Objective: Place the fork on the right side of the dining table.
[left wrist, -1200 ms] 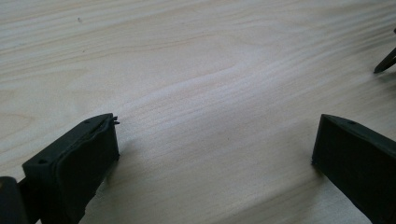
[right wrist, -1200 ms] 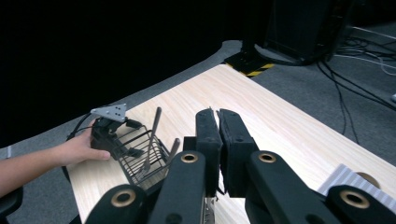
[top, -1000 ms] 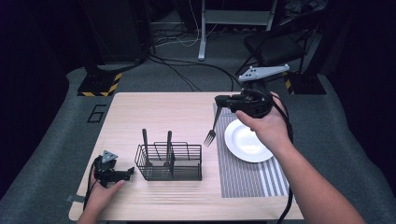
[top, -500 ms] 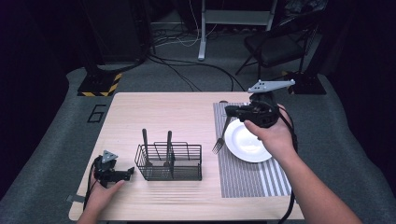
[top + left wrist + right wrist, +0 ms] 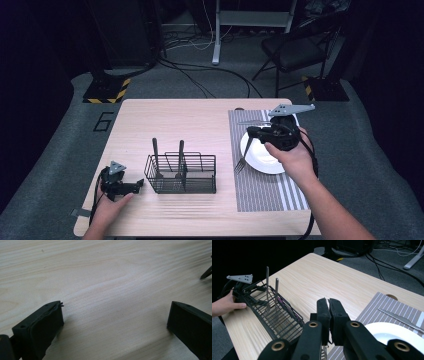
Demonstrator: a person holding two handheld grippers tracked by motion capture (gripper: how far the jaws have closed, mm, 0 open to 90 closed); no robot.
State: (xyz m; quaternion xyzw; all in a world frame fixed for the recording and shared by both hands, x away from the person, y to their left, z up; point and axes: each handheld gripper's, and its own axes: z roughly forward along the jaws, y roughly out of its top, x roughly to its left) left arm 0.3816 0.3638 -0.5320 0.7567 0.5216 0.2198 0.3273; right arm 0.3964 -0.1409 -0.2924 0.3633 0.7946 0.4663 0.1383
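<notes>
My right gripper (image 5: 251, 132) hovers over the left edge of a white plate (image 5: 265, 159) and is shut on the handle of a fork (image 5: 243, 159). The fork hangs down with its tines over the striped placemat (image 5: 265, 190). In the right gripper view the jaws (image 5: 328, 302) are pressed together, with a sliver of the fork (image 5: 324, 351) below them. At the table's near left corner my left gripper (image 5: 139, 184) rests on the wood, open, with nothing between its jaws (image 5: 116, 307).
A black wire basket (image 5: 200, 176) stands left of the placemat with two utensils (image 5: 155, 157) upright in it; it also appears in the right gripper view (image 5: 284, 320). A knife (image 5: 252, 122) lies at the placemat's far end. A chair and cables lie beyond the table.
The right gripper has come down and moved right with the fork, from above the table's far middle to the plate's left edge. The left gripper has stayed put.
</notes>
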